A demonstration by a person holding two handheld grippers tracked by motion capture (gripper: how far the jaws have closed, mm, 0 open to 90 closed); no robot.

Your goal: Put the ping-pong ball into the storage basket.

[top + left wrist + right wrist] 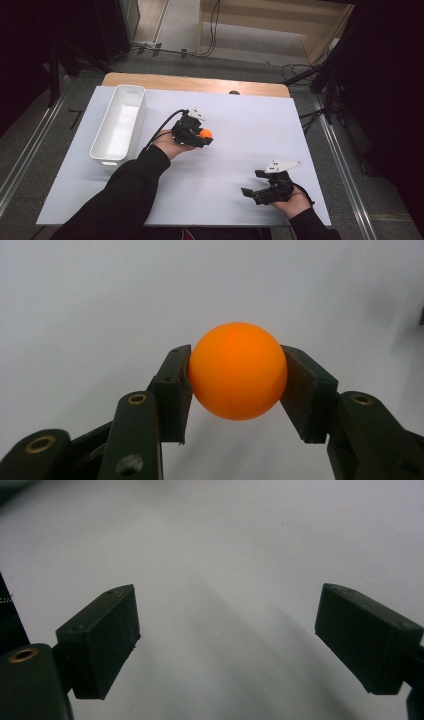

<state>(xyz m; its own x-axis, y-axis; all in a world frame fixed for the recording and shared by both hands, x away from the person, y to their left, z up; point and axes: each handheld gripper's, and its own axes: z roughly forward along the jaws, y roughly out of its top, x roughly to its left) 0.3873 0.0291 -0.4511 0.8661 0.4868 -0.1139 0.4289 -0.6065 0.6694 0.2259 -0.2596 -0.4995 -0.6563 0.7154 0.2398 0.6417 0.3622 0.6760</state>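
Currently the left tool (204,136) grips an orange ball (206,133), one jaw pressed to each side of it, held near the middle of the white bench (240,125). Left gripper view: the ball (237,371) sits squarely between the two pads. A white bin (119,125) stands to the ball's left. Right tool (251,186) rests near the bench's front right, jaws spread wide, nothing between them.

We read this as a lab or recording room: white-covered bench (280,125), loose cables (215,30) on grey floor (180,20) beyond our fingers, black stands (330,85) flanking.
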